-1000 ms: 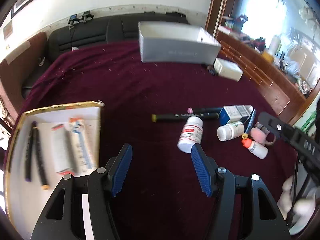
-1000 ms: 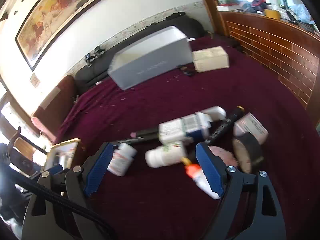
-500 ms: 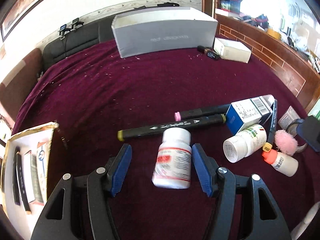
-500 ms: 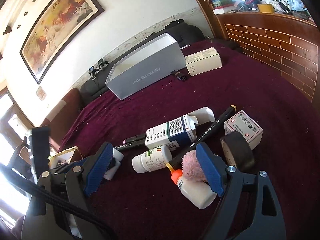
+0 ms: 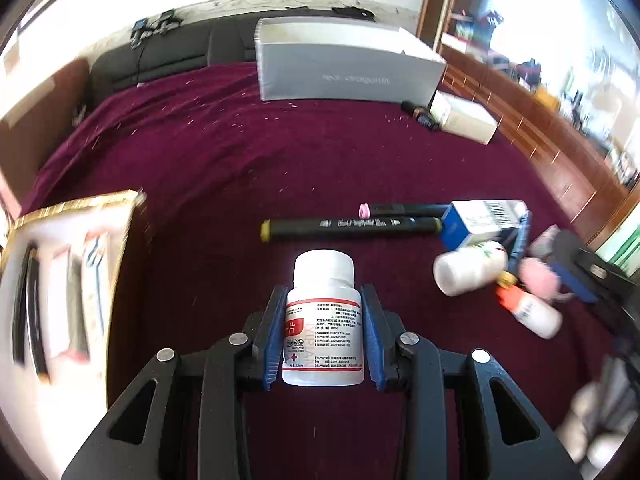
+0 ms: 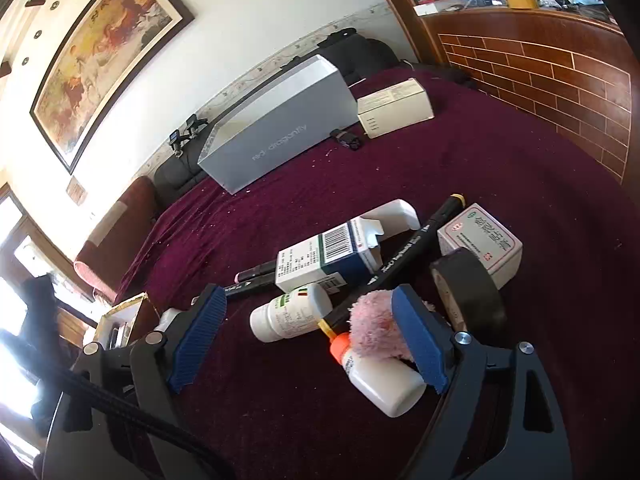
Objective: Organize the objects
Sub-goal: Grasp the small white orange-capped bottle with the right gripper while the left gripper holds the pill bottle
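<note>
white pill bottle lies on the maroon cloth; my left gripper has just closed, clamping it. right gripper stays apart. next, i'd carry it to the tray.

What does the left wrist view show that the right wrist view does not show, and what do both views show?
Only the left wrist view shows the left gripper, its jaws just closed on the red-labelled white bottle, and the contents of the gold-rimmed tray. Only the right wrist view shows the framed painting, the black tape roll and the open right gripper. Both show the grey box, the blue-and-white carton and the pink pompom.
</note>
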Tool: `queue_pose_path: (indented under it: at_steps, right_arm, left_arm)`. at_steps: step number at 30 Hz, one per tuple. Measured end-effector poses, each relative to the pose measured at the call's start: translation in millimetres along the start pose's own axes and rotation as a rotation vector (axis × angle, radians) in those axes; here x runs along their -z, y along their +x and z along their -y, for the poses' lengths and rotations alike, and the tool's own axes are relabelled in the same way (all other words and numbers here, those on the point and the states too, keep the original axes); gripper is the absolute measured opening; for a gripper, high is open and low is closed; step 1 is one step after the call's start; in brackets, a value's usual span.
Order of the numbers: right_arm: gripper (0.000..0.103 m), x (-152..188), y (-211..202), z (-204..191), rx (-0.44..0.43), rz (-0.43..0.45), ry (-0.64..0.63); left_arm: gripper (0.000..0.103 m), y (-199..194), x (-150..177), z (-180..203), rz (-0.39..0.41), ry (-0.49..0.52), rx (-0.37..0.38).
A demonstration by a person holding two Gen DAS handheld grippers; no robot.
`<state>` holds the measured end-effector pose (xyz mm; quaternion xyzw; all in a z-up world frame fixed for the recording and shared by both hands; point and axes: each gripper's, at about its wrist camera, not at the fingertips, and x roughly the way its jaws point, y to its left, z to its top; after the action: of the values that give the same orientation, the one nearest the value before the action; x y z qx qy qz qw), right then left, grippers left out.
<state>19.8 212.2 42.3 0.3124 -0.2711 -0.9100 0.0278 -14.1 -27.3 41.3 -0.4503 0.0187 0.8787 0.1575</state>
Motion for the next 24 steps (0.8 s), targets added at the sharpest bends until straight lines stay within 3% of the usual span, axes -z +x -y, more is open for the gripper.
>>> queue_pose_path:
  at_steps: [4, 10, 13, 18, 22, 24]
  right_arm:
    - [0.085, -3, -6, 10, 0.015, 0.023, 0.048]
    - [0.085, 6, 6, 10, -0.002, -0.134, 0.053]
    - [0.085, 10, 3, -1, -0.105, -0.242, 0.034]
    - [0.085, 16, -9, -18, 0.049, -0.247, -0.105]
    - [0.081, 25, -15, -35, 0.106, -0.270, -0.190]
    - [0.072, 33, -9, -46, 0.153, -0.289, -0.252]
  left_arm:
    - [0.030, -19, 19, -7, 0.011, -0.025, 0.041]
    - [0.030, -38, 37, -6, 0.042, 0.021, 0.044]
    - [0.030, -48, 42, -5, 0.063, 0.039, 0.041]
    - [0.030, -51, 51, -8, 0.060, 0.038, 0.058]
    - [0.030, -50, 58, -13, 0.043, 0.018, 0.069]
    - [0.030, -50, 60, -15, 0.039, 0.011, 0.070]
